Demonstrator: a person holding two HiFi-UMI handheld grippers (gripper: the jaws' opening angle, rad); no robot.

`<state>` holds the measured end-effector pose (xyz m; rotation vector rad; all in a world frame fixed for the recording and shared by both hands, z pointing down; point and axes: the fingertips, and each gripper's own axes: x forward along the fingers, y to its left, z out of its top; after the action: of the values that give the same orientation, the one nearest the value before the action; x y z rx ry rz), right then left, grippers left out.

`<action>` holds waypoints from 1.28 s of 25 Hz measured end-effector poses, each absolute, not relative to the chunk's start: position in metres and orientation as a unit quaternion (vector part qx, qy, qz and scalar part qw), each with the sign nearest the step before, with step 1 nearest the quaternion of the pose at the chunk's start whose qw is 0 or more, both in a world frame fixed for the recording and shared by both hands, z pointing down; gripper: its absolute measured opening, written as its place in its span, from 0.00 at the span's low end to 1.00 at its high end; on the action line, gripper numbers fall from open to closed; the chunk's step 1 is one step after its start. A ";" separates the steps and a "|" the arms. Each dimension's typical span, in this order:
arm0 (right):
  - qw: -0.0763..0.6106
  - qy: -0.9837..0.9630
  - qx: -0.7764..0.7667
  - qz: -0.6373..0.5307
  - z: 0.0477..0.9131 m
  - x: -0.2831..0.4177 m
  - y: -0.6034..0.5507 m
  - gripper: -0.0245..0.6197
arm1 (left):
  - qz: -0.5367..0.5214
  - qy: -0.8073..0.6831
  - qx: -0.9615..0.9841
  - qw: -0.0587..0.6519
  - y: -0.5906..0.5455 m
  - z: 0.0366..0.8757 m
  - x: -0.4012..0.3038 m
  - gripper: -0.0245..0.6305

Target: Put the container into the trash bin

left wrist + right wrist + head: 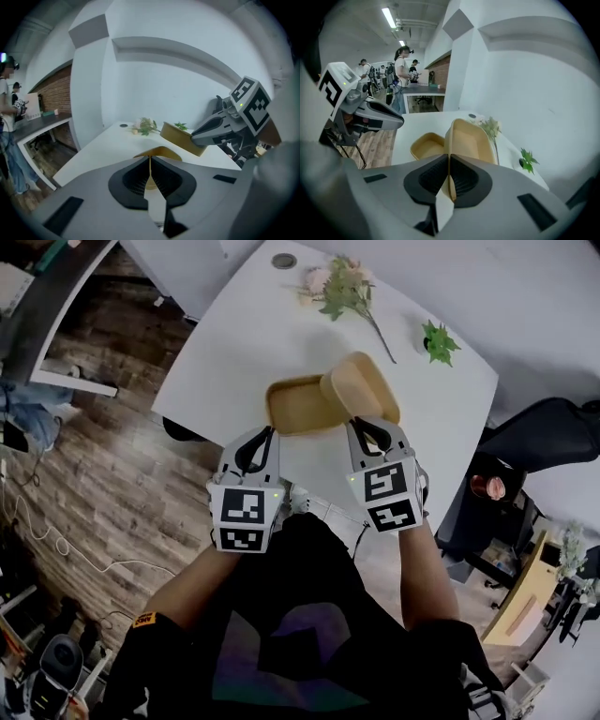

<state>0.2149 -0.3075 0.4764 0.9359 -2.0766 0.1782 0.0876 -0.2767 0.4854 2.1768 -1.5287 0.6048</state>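
A tan container has two tray-like halves side by side above the white table (234, 343). My left gripper (269, 432) is shut on the near rim of the left half (300, 407); in the left gripper view that thin rim (150, 161) is pinched between the jaws. My right gripper (354, 425) is shut on the rim of the right half (361, 387), which tilts up on edge. In the right gripper view that half (471, 140) stands in front of the jaws, with the other half (427, 145) and the left gripper (370, 115) to its left. I cannot tell whether the halves are joined.
On the table's far side lie a sprig of pale flowers (342, 292), a small green plant (439, 341) and a round dark grommet (284, 261). Wood floor (112, 474) lies left of the table, a black chair (553, 432) at its right. People (401, 70) stand far off by a counter.
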 end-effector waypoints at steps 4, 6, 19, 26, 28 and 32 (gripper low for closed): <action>0.400 -0.859 0.317 0.043 0.465 0.143 -0.307 0.09 | 0.202 -0.615 0.732 0.212 -0.259 0.478 0.015 0.06; 0.398 -0.871 0.286 0.027 0.457 0.104 -0.303 0.09 | 0.193 -0.646 0.705 0.220 -0.247 0.474 -0.024 0.06; 0.399 -0.900 0.176 -0.012 0.452 -0.117 -0.254 0.09 | 0.159 -0.722 0.629 0.242 -0.197 0.478 -0.223 0.06; 0.413 -0.899 0.147 0.007 0.476 -0.216 -0.197 0.09 | 0.166 -0.723 0.624 0.245 -0.164 0.493 -0.324 0.06; 0.419 -0.897 0.141 0.010 0.485 -0.242 -0.181 0.09 | 0.171 -0.720 0.626 0.248 -0.152 0.498 -0.348 0.06; 0.436 -0.890 0.134 0.018 0.513 -0.278 -0.163 0.09 | 0.182 -0.711 0.630 0.254 -0.139 0.511 -0.380 0.06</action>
<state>-0.2783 -0.1628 0.5126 0.3334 -2.2148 0.0458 -0.3800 -0.1391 0.5108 1.7118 -1.9311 0.4934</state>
